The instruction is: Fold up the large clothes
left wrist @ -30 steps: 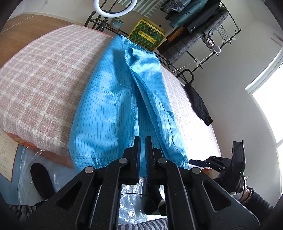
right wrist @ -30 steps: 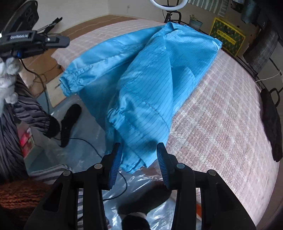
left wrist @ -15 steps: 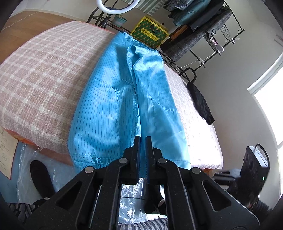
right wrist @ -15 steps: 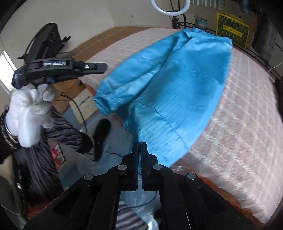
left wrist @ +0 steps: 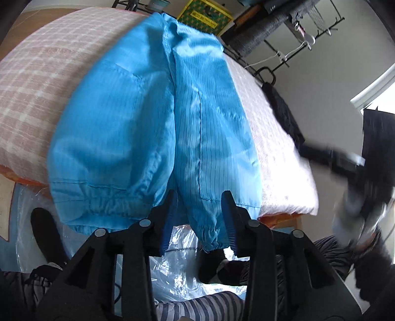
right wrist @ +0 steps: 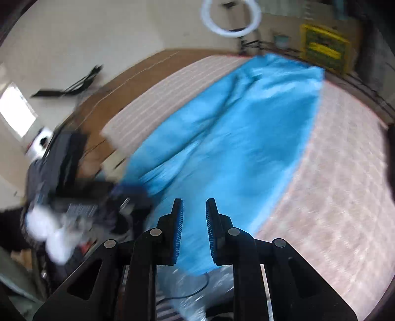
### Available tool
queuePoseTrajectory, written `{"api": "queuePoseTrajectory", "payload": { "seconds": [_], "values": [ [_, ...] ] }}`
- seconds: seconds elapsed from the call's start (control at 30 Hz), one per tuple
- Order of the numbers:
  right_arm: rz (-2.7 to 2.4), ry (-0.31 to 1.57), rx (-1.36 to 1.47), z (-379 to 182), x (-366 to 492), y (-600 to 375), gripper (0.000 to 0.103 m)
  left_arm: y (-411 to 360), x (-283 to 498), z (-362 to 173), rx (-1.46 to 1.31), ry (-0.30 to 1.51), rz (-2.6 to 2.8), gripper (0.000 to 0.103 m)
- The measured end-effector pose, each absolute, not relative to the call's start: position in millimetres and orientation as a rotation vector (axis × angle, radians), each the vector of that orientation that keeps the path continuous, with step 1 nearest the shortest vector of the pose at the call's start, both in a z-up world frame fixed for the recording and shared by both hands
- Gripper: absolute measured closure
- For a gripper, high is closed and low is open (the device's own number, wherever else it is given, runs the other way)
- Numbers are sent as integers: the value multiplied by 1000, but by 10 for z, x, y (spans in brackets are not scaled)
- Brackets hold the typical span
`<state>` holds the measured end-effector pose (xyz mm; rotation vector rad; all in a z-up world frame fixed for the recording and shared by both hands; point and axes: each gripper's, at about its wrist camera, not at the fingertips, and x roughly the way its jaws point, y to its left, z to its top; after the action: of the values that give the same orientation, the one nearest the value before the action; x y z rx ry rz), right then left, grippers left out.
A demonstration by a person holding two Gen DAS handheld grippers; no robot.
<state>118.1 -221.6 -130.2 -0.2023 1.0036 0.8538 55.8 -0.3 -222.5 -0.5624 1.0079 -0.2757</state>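
Observation:
A bright blue pinstriped garment [left wrist: 138,118] lies lengthwise on the bed's pink plaid cover [left wrist: 37,74], its elastic hem and a sleeve cuff [left wrist: 209,234] hanging over the near edge. My left gripper [left wrist: 199,222] is at that edge with its jaws opening. The cuff dangles between the fingers, and the pads do not press it. In the blurred right wrist view, my right gripper [right wrist: 195,227] hovers above the garment [right wrist: 234,138] near its edge. Its jaws are opening with nothing pinched between them. The left hand, in a white glove [right wrist: 49,229], shows as a blur at the left.
A black cloth [left wrist: 284,116] lies at the bed's far right edge. Behind the bed stand a yellow crate [left wrist: 205,17], a clothes rack [left wrist: 284,29] and a ring light [right wrist: 230,19]. Clear plastic sheeting [left wrist: 177,247] and a person's black-socked foot [left wrist: 47,232] are on the floor below.
The left jaws went from shut to parted as the gripper moved closer to the bed edge, around the cuff. The right jaws closed, then parted again as that gripper rose over the garment.

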Motion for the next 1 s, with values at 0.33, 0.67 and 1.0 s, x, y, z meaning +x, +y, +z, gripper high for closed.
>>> {"api": "queuePoseTrajectory", "payload": {
  "seconds": [0.33,0.67,1.0],
  "values": [
    [623,1021,9,-1318,2919,-2428,46,-157,667,-2446,-566,1038,-218,64],
    [517,1144,85,-2084,4004,-2188,46,-156,683,-2442,-562,1045,-229,71],
    [496,1130,99,-2216,4142,-2156,102,-138,782,-2406,-637,1058,-296,99]
  ]
}}
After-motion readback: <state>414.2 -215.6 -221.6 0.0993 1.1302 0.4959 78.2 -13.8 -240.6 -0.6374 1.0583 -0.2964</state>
